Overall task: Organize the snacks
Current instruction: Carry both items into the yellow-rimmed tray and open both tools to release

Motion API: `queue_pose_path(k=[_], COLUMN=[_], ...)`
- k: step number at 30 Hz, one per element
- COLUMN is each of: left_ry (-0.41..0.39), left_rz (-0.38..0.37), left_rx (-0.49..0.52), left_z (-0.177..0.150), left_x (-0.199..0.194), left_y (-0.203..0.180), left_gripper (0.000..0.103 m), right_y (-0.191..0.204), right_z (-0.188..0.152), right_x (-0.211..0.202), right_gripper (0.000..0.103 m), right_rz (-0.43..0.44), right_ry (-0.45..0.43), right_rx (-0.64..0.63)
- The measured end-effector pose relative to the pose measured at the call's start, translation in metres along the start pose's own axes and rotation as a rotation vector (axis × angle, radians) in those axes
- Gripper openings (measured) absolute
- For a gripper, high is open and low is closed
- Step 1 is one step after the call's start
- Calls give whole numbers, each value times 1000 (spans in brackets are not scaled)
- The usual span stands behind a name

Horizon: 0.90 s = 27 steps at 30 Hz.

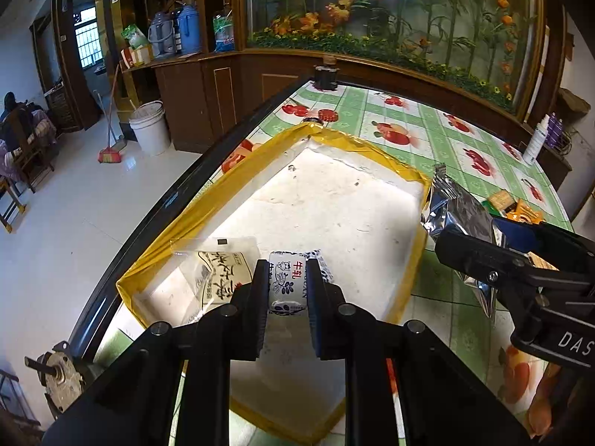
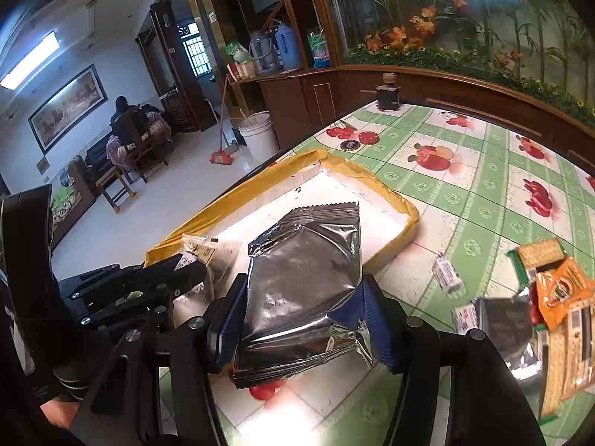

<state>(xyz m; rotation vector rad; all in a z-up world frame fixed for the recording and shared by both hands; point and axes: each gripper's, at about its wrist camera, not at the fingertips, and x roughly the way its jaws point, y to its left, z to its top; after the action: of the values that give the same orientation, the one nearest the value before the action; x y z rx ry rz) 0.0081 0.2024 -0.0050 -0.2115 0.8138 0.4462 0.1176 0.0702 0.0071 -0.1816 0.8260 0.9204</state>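
Observation:
A shallow white tray with a yellow taped rim [image 1: 208, 219] lies on the fruit-print table; it also shows in the right wrist view [image 2: 405, 208]. My left gripper [image 1: 287, 282] is shut on a small white candy with blue print and red characters [image 1: 286, 278], held over the tray's near left part. A clear packet with black characters [image 1: 219, 275] lies in the tray beside it. My right gripper [image 2: 301, 297] is shut on a silver foil snack bag [image 2: 305, 282], held above the tray's near right edge; that bag also shows in the left wrist view [image 1: 457, 219].
Loose snacks lie on the table to the right: a small white candy [image 2: 448, 273], a cracker pack [image 2: 541, 254], an orange packet [image 2: 563, 290] and a dark foil bag [image 2: 505, 319]. A dark jar [image 2: 388, 96] stands at the far table edge. The table's left edge [image 1: 178, 193] drops to the floor.

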Motion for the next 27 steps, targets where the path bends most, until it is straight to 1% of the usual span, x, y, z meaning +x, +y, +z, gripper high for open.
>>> queue_pose_path(k=[6, 9, 13, 17, 24, 25, 26, 27], left_ry=[47, 84, 106, 110, 101, 94, 88, 77], left_rz=[16, 21, 35, 45, 50, 52, 57, 62], left_rx=[-35, -45, -34, -23, -29, -29, -30, -32], left_z=[9, 13, 11, 8, 8, 9, 9, 9], left_x=[25, 40, 48, 50, 50, 48, 46, 43], left_y=[7, 10, 11, 10, 13, 13, 13, 14], left_gripper=[16, 17, 17, 17, 17, 18, 21, 32], right_y=[-3, -4, -2, -3, -2, -1, 0, 0], right_z=[19, 26, 27, 24, 26, 27, 27, 26], right_x=[30, 47, 71, 86, 87, 86, 86, 85], right_gripper=[60, 60, 60, 60, 60, 60, 62, 63], right_rz=[11, 14, 11, 1, -2, -6, -11, -17], right_ry=[12, 33, 70, 89, 83, 81, 82, 86], right_rx=[6, 4, -5, -3, -4, -6, -7, -6])
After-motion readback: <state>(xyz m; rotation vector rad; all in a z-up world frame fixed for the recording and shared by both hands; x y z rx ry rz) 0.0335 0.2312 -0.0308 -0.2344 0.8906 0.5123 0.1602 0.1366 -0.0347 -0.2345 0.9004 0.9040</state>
